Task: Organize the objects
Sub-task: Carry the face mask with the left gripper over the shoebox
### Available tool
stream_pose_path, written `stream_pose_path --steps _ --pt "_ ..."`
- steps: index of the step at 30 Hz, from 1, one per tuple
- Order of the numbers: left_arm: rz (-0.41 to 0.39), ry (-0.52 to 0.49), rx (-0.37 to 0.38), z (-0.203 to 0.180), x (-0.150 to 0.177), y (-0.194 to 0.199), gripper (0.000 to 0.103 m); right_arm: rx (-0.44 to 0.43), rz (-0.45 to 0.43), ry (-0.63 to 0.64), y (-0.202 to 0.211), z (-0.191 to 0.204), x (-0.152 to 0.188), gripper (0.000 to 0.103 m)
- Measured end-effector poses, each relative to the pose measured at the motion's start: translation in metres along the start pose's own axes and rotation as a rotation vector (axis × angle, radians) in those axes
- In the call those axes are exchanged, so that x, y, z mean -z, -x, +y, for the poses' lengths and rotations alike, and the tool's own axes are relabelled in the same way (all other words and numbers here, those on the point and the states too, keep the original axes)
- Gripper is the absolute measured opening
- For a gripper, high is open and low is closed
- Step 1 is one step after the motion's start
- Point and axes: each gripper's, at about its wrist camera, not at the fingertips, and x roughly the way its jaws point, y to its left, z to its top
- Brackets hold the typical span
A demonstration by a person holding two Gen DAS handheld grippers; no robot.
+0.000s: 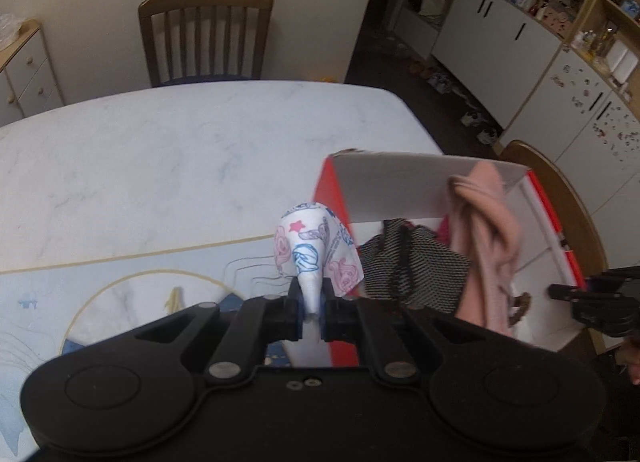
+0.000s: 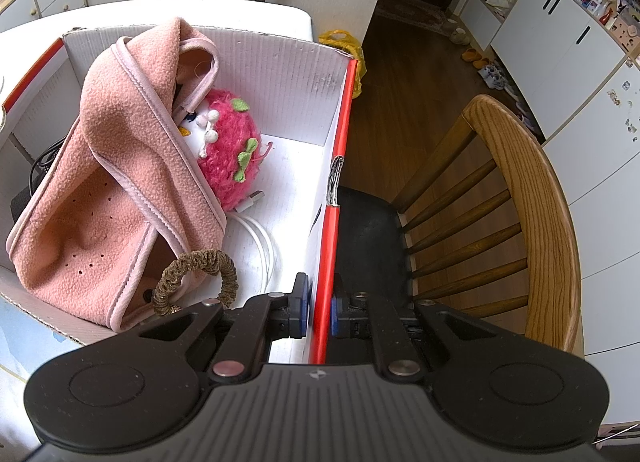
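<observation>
While the left gripper (image 1: pixel 312 302) pinches a white cloth pouch (image 1: pixel 310 250) printed with pink and blue cartoon figures and a red star, that pouch stands up from the narrow jaws above the table, just beside the near left corner of the box (image 1: pixel 384 186). Its bunched white end is clamped between the blue pads, and the printed part spreads out above them.

The box is white corrugated card with red outer faces, and it sits at the table's right edge. Inside it, the right wrist view shows a pink fleece garment (image 2: pixel 116 182) draped from the far wall down to the near wall, a fuzzy magenta plush (image 2: pixel 230 150) with green leaves and white beads towards the middle, a white cable (image 2: pixel 260 238) with a USB plug on the floor of the box, and a brown ribbed hair tie (image 2: pixel 196 274) lying against the fleece by the near wall. From the left wrist view a black-and-white knitted piece (image 1: pixel 416 266) also lies in the box, next to the fleece.

The right gripper (image 2: pixel 320 310) is closed on the box's right wall, one pad inside and one outside the red rim.

The table (image 1: pixel 160 166) has a pale marbled top. One wooden chair (image 1: pixel 206 38) stands at its far edge and another wooden chair (image 2: pixel 520 222) at its right side, close beside the box.
</observation>
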Motion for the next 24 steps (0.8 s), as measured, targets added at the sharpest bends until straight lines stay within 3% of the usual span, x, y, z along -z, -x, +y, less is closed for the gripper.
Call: stream_pose_path --steps 13,24 --pt "0.030 -0.159 0.083 -0.081 -0.002 -0.009 0.005 -0.004 -0.006 -0.001 0.002 -0.002 0.002 0.010" --pt "0.096 -0.217 0.011 -0.103 0.007 -0.060 0.008 -0.003 -0.009 0.000 0.002 -0.001 0.002 0.010"
